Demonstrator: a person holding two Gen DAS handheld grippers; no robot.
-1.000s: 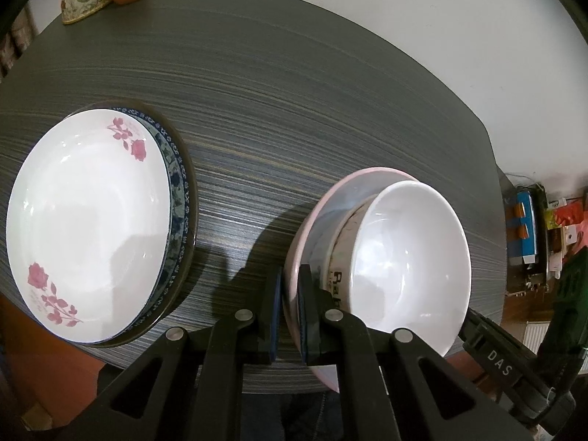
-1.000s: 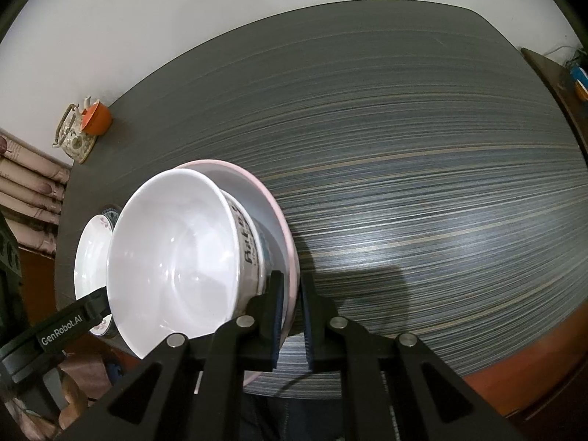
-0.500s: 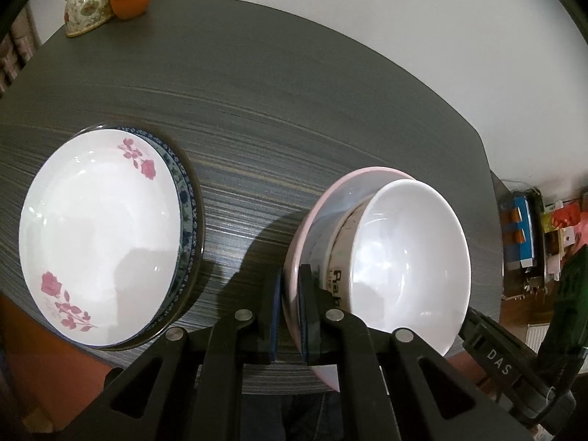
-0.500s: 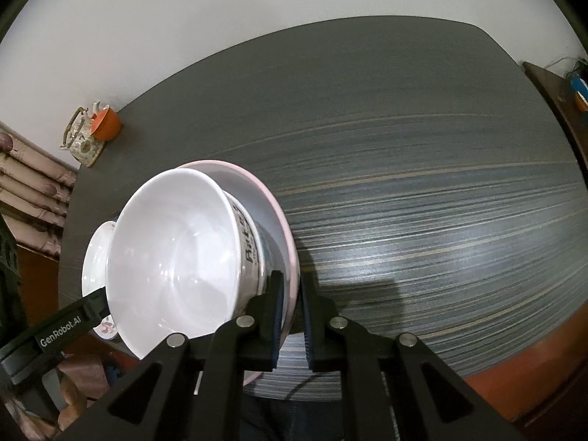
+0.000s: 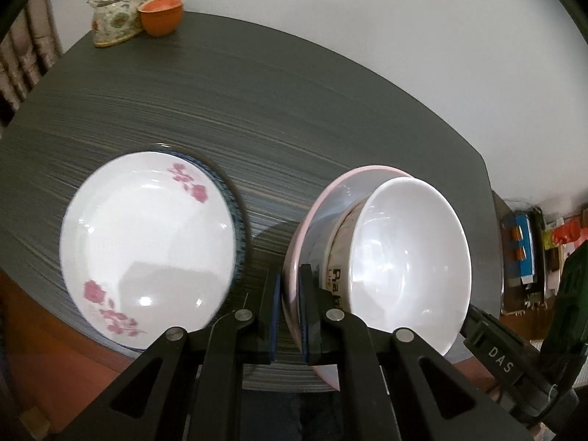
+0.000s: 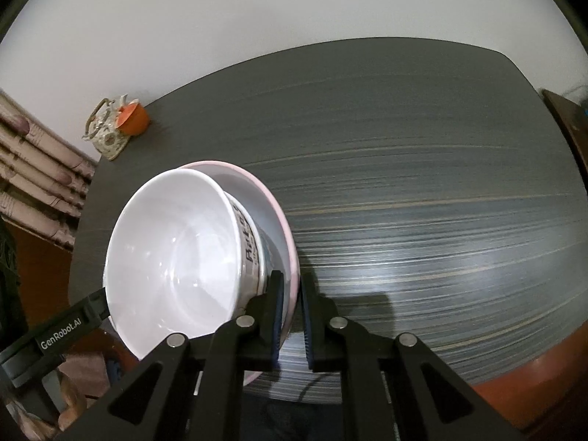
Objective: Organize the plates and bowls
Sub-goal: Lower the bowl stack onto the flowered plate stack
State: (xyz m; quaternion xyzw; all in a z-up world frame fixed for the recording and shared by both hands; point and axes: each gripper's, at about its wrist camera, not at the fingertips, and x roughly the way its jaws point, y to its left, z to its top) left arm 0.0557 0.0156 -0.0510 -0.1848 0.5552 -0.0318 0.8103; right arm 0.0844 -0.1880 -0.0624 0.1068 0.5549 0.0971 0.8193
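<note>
Pink plate (image 5: 312,228) rim | between fingers (image 5: 307,305) of both grippers

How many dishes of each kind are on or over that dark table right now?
Plates: 3 – pink plate, rose-patterned plate, blue-rimmed plate under it.
Bowls: 1 – white bowl resting in the pink plate.
Teapots: 1 – floral teapot.
Cups: 1 – orange cup.
Total: 6
</note>
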